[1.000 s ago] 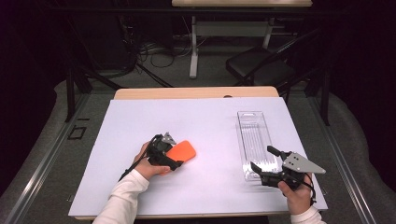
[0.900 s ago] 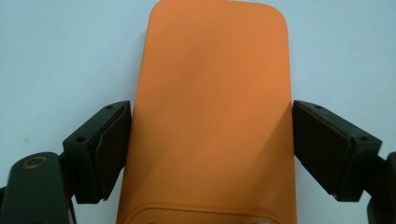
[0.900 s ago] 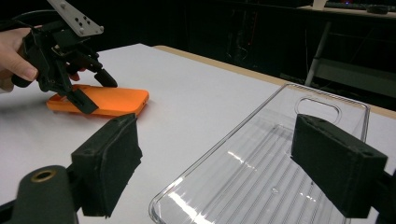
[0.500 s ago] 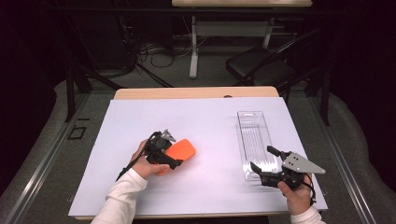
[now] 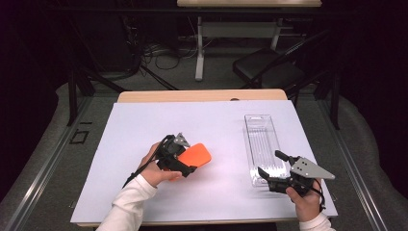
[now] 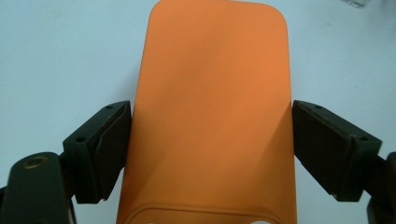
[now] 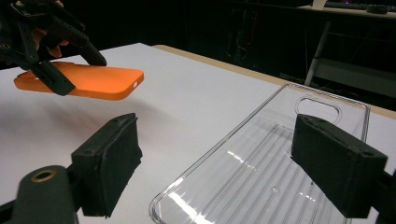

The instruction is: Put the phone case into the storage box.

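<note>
Bench [image 5: 202,96] of pale wood, nearly all of it covered by a white sheet [image 5: 211,130] that is smooth and unmarked; a strip of bare wood shows along the far edge. Grey carpet around the bench, with metal rails running along both sides on the floor. Room behind is dark: a second desk's white legs [image 5: 198,53], loose cables [image 5: 154,50] on the floor, a black chair [image 5: 269,72] to the far right. Left claw [image 5: 185,159] sits left of centre on the sheet, its jaws on the two long edges of an orange case [image 5: 196,155]; in the left gripper view the left pad touches the case edge, the right pad is at or just off the other edge, so a firm grip is likely but the contact on that side is hard to read. From the right gripper view the case looks lifted a little above the sheet, a shadow under it, roughly level. Right claw [image 5: 272,168] spread wide, holding nothing, at the near end of a clear tray [image 5: 262,139] that lies flat on the sheet's right half, long axis running away from the person. Case and tray well apart.
</note>
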